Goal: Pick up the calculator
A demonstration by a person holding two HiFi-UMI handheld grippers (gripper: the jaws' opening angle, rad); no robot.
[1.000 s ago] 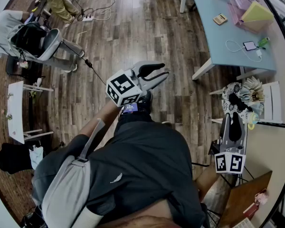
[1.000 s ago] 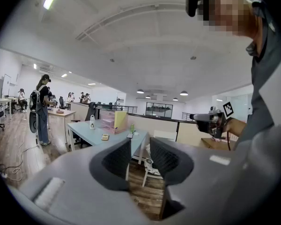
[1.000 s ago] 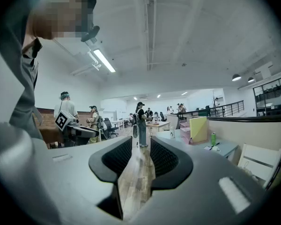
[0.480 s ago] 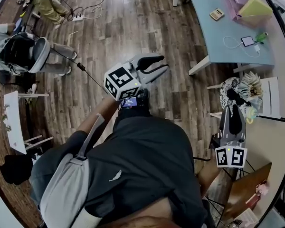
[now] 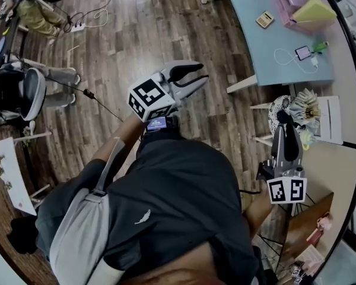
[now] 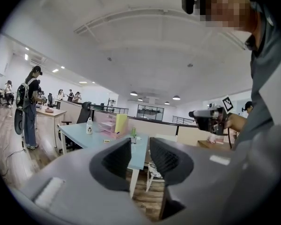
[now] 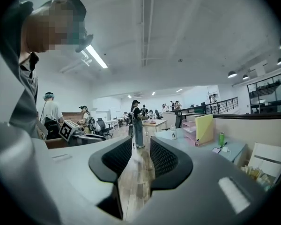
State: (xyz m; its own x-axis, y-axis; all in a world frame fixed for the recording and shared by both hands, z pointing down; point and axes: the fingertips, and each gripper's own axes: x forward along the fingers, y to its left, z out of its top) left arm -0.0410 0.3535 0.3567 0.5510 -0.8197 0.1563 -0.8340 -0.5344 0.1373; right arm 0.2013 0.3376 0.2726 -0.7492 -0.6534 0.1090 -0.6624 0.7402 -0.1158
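So the person had a gripper in each hand, both held out in the air with nothing in them. The left gripper had its jaws released, with a slim gap between the ribbed black pads, and through that gap its own view showed only a worktop leg and wood floor. The right gripper was the same: jaws loose, a bit apart, nothing between them but floor and people standing far off.

The calculator wasn't touched. It lay flat on the light-blue worktop, well ahead of the left jaws and off to their right, and well beyond the tips of the right jaws too. Further along the worktop from it were some pink trays with a yellow folder leaning on them. Nearer the right jaws lay a phone on a white cable. A chair with a patterned cushion sat just ahead of the right jaws.
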